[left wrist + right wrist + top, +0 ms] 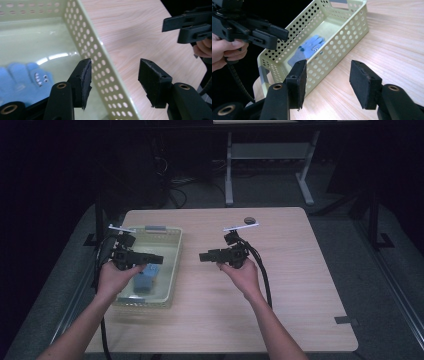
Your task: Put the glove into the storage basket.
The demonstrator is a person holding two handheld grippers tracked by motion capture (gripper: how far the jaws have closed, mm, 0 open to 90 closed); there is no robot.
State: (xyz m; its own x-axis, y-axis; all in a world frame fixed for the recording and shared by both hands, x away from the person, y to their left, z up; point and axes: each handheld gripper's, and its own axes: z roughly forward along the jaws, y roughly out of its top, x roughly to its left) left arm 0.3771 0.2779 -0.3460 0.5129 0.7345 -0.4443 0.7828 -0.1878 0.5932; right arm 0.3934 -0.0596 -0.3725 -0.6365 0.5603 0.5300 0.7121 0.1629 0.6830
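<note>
A pale yellow perforated basket (176, 251) stands on the left part of the wooden table (300, 270). In it lies a blue glove (146, 279) with a small face printed on it (22, 82) (308, 48). My left gripper (157, 259) hovers over the basket and points right; in its own view (113, 82) its jaws straddle the basket's right wall (100, 57), open and with nothing held. My right gripper (202, 256) hovers over the table just right of the basket and points left at it (327, 82), open and with nothing between its pads. The two grippers face each other.
A small dark round object (249, 220) lies near the table's far edge. A grey strip of tape (346, 320) sits at the near right corner. Behind the table stands a white desk frame (270, 155) in a dark room.
</note>
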